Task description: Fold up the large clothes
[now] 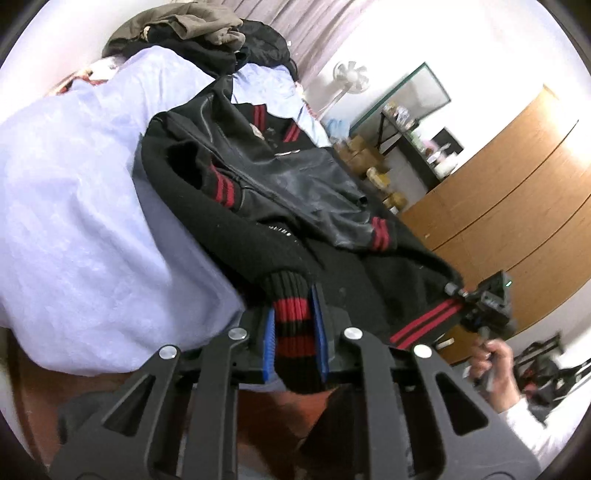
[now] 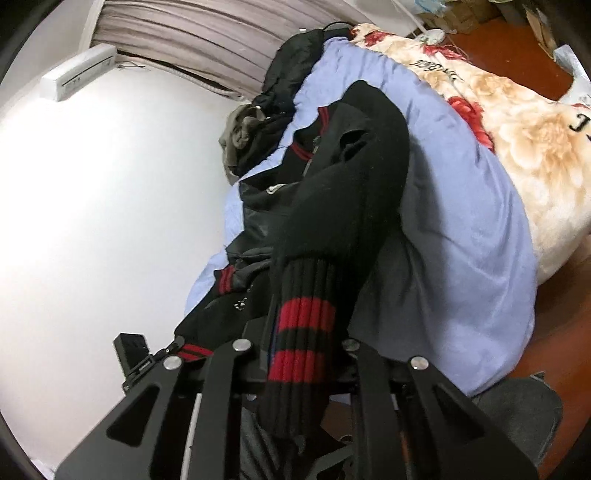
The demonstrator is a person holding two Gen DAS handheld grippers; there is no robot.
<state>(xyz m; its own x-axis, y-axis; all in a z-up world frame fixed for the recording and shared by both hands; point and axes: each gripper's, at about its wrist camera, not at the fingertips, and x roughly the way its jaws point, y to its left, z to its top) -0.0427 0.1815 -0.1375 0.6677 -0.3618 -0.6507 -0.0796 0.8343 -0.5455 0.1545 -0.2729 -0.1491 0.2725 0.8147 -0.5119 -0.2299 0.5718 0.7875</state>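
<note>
A black jacket (image 1: 280, 192) with red stripes and a leather-like front panel is spread over a pale blue quilt (image 1: 74, 221), reaching from just ahead of both tools to well beyond them. One ribbed sleeve cuff (image 1: 293, 332), black with red bands, is held in the left gripper (image 1: 297, 334); its blue-padded fingers (image 1: 270, 343) are closed narrowly against both sides of the knit, and the cuff end hangs back past them toward the camera. In the right wrist view another ribbed cuff (image 2: 301, 339) is clamped in the right gripper (image 2: 306, 345), whose jaws are drawn in against the fabric, the sleeve (image 2: 354, 177) rising ahead of it in an arch over the quilt. The right gripper is also seen from the left wrist view, to the right of the left tool, at the jacket's striped hem (image 1: 424, 321), with the person's hand (image 1: 491, 365) below it. Beyond the jacket, far ahead of the left tool, a heap of dark and olive clothes (image 1: 192, 26) is piled. A floral blanket (image 2: 517, 122) lies right of the right tool, past the quilt.
</note>
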